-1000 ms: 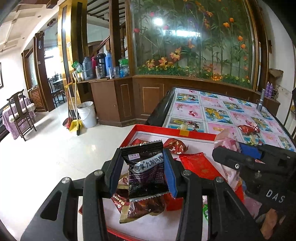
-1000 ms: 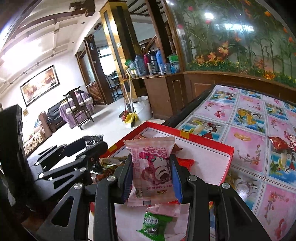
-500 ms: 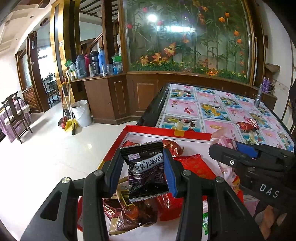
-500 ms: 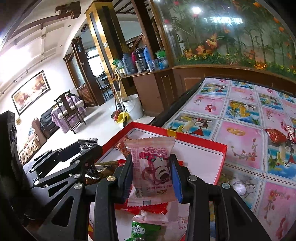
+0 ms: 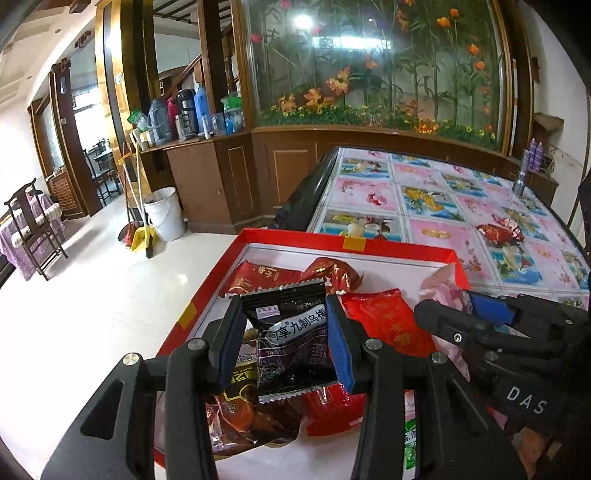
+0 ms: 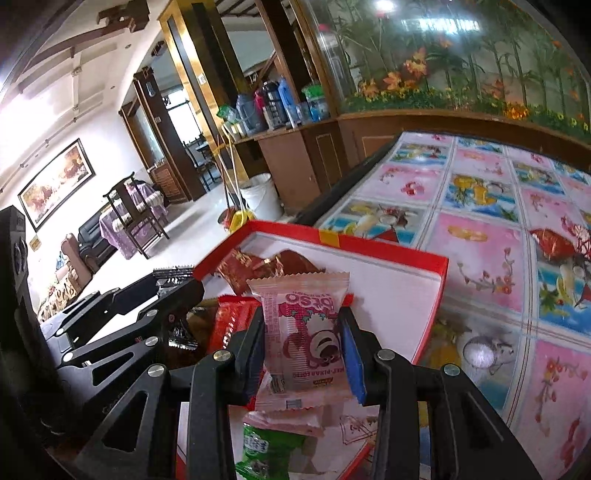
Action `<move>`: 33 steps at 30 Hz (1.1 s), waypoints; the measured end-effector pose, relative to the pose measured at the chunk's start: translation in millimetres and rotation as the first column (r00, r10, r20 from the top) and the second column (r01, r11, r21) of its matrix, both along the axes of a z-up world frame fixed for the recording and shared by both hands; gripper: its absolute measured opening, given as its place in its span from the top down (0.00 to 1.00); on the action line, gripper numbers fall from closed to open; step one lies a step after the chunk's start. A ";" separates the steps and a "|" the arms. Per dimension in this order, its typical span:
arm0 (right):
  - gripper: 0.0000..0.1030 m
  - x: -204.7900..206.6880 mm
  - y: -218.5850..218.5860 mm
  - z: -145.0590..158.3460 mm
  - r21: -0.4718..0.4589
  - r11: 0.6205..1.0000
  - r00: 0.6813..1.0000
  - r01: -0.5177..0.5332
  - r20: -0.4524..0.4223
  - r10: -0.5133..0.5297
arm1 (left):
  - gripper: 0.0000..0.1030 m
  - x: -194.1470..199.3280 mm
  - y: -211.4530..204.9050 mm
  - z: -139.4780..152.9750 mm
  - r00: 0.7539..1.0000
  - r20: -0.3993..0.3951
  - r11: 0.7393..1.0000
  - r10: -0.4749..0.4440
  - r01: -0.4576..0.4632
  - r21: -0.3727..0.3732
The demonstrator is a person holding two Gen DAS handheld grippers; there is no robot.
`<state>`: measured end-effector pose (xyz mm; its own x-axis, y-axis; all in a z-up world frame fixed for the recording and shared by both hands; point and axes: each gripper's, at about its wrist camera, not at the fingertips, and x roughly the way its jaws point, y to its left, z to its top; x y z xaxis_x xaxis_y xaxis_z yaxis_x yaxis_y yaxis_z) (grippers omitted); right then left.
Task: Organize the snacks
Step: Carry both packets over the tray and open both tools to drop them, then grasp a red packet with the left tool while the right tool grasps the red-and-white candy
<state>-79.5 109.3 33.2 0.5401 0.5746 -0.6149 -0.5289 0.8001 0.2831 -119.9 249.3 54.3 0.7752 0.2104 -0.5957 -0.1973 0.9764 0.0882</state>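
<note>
While both packets hang above the red tray (image 5: 399, 251), we hold a black plum packet (image 5: 291, 339) clamped in our left gripper (image 5: 286, 339) and a pink bear-print snack packet (image 6: 306, 339) in our right gripper (image 6: 304, 341); loose wrappers, possibly candies, lie beneath.

Daylight room, bright overall. My left-hand view: strong light through the doorway (image 5: 86, 129) on the left, washing the pale floor (image 5: 92, 295) almost white. A lamp reflects as a hard glare spot on the glass flower panel (image 5: 303, 22). Snack wrappers in the red box (image 5: 399, 254) throw small glints; shadows soft.

My right-hand view: upper-left wall (image 6: 44, 122) blown out, detail lost. Same glare on the glass panel up top. Glossy tabletop (image 6: 480, 236) shows mild sheen.

Both views: heavy fisheye bending, straight posts curve, corners vignetted black. Near black gripper arms render dark, slightly soft; mid-distance sharp.
</note>
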 end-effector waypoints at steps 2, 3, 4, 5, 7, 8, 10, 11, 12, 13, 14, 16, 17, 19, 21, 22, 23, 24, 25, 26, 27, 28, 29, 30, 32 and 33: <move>0.58 0.5 0.0 -2.5 -0.001 1.000 1.000 0.005 -0.008 -0.005 | 0.45 4.1 -1.3 -0.1 1.000 -0.026 1.000 -0.004 0.004 0.007; 0.55 1.6 -1.2 -2.6 0.008 1.000 1.000 0.003 -0.016 -0.003 | 0.37 4.4 -1.2 1.2 1.000 -0.027 1.000 0.000 0.000 0.012; 0.48 2.8 -3.2 -1.5 0.017 1.000 1.000 0.003 -0.024 -0.003 | 0.34 3.1 -1.1 3.7 1.000 -0.016 1.000 0.010 -0.009 0.022; 0.42 3.2 -5.4 0.4 0.020 1.000 1.000 0.011 -0.023 -0.010 | 0.28 1.5 -0.8 5.5 1.000 -0.006 1.000 0.015 -0.015 0.025; 0.37 4.9 -15.9 5.9 0.031 0.999 0.999 0.038 -0.001 -0.038 | 0.22 -1.8 0.0 11.3 0.999 0.020 0.999 0.028 -0.028 0.021; 0.36 6.6 -23.6 8.8 0.036 0.998 0.998 0.056 0.013 -0.056 | 0.22 -2.0 0.1 12.5 0.999 0.028 0.999 0.028 -0.029 0.019; 0.35 11.9 -39.6 12.7 0.040 0.995 0.995 0.090 0.028 -0.091 | 0.22 -1.2 -1.9 16.7 0.999 0.034 0.999 0.024 -0.024 0.022; 0.35 15.4 -50.0 13.9 0.044 0.993 0.993 0.112 0.031 -0.114 | 0.22 0.6 -4.0 18.0 0.999 0.033 0.999 0.020 -0.021 0.026; 0.35 21.6 -65.9 14.3 0.045 0.988 0.988 0.148 0.032 -0.149 | 0.22 1.6 -7.6 19.7 0.999 0.034 0.999 0.014 -0.015 0.036; 0.35 27.7 -77.3 14.7 0.043 0.984 0.984 0.173 0.031 -0.174 | 0.22 3.0 -11.0 21.0 0.999 0.034 0.999 0.008 -0.009 0.043; 0.35 36.1 -95.7 15.0 0.038 0.976 0.977 0.212 0.028 -0.213 | 0.22 4.4 -15.8 22.5 0.999 0.035 0.999 -0.002 0.000 0.053; 0.35 51.1 -128.5 16.6 0.033 0.958 0.958 0.285 0.033 -0.286 | 0.22 6.6 -25.1 24.7 0.999 0.034 0.997 -0.018 0.015 0.070; 0.34 60.4 -146.1 17.2 0.025 0.945 0.944 0.327 0.042 -0.328 | 0.22 8.5 -29.5 25.8 0.999 0.034 0.997 -0.023 0.020 0.075; 0.33 86.2 -186.1 17.3 -0.014 0.899 0.898 0.437 0.057 -0.436 | 0.22 11.7 -39.0 28.0 0.999 0.031 0.996 -0.037 0.034 0.081; 0.32 115.5 -222.0 13.1 -0.049 0.852 0.854 0.521 0.031 -0.520 | 0.22 16.3 -47.9 29.7 0.998 0.024 0.996 -0.049 0.047 0.082; 0.32 133.2 -238.4 8.5 -0.072 0.828 0.831 0.556 0.005 -0.557 | 0.22 19.0 -52.8 30.7 0.998 0.019 0.995 -0.058 0.056 0.084; 0.32 147.6 -249.1 2.7 -0.097 0.811 0.814 0.577 -0.021 -0.581 | 0.22 21.1 -57.4 31.7 0.998 0.015 0.994 -0.065 0.064 0.087; 0.32 163.0 -257.8 -4.7 -0.121 0.798 0.799 0.590 -0.052 -0.598 | 0.22 22.6 -62.1 32.7 0.997 0.009 0.993 -0.072 0.071 0.094; 0.32 178.8 -263.9 -13.4 -0.138 0.793 0.790 0.593 -0.085 -0.607 | 0.22 24.1 -67.4 34.4 0.997 0.004 0.991 -0.080 0.079 0.106; 0.32 188.6 -266.5 -20.1 -0.146 0.789 0.784 0.597 -0.102 -0.613 | 0.22 24.2 -73.0 36.1 0.996 0.001 0.989 -0.085 0.084 0.120; 0.32 199.1 -268.0 -26.5 -0.150 0.783 0.776 0.603 -0.115 -0.620 | 0.22 24.7 -77.2 38.0 0.996 -0.001 0.987 -0.090 0.089 0.136; 0.33 207.6 -269.5 -32.0 -0.147 0.779 0.770 0.609 -0.128 -0.625 | 0.22 25.5 -81.8 40.1 0.996 -0.005 0.984 -0.094 0.093 0.151; 0.35 216.3 -268.1 -38.4 -0.146 0.775 0.761 0.615 -0.147 -0.632 | 0.22 26.5 -85.6 42.2 0.995 -0.009 0.982 -0.095 0.096 0.164; 0.35 223.1 -266.3 -44.2 -0.158 0.771 0.752 0.617 -0.169 -0.637 | 0.22 27.5 -88.9 44.6 0.995 -0.011 0.980 -0.097 0.097 0.175; 0.37 228.4 -259.1 -44.7 -0.197 0.758 0.752 0.622 -0.121 -0.648 | 0.22 31.3 -96.1 49.7 0.995 -0.010 0.977 -0.098 0.098 0.192; 0.43 231.6 -253.4 -47.0 -0.231 0.763 0.762 0.604 -0.111 -0.637 | 0.22 34.8 -101.1 52.3 0.995 -0.011 0.976 -0.099 0.100 0.192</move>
